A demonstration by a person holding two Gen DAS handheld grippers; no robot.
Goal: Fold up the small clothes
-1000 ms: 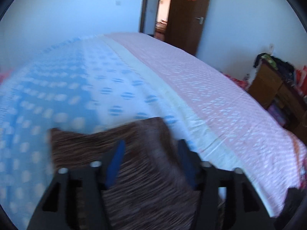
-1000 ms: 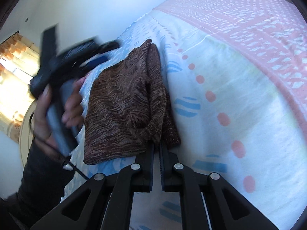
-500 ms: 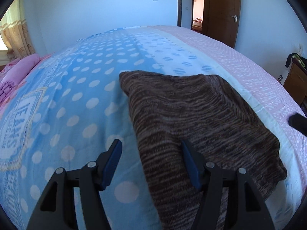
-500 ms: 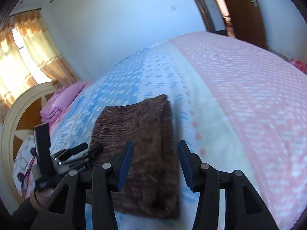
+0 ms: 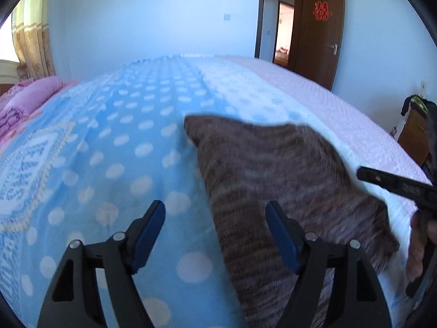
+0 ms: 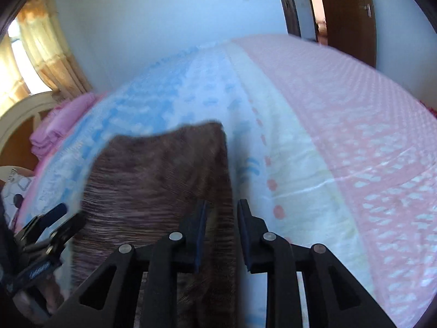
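Note:
A folded brown knit garment (image 5: pixel 275 175) lies flat on the bed; it also shows in the right wrist view (image 6: pixel 164 180). My left gripper (image 5: pixel 215 232) is open and empty, its jaws wide apart over the garment's near left edge. My right gripper (image 6: pixel 221 232) is partly open, its jaws narrowly apart around the garment's near right edge, holding nothing that I can see. The right gripper's body shows at the right edge of the left wrist view (image 5: pixel 396 186). The left gripper shows at the lower left of the right wrist view (image 6: pixel 46 235).
The bed carries a blue polka-dot blanket (image 5: pixel 109 164) on the left and a pink patterned cover (image 6: pixel 355 136) on the right. Pink folded bedding (image 5: pixel 24 104) lies at the far left. A wooden door (image 5: pixel 319 32) and a dresser (image 5: pixel 415 128) stand beyond the bed.
My right gripper opened from shut a second ago, then narrowed its jaws and moved in over the garment's right edge. My left gripper stayed open and shifted slightly left.

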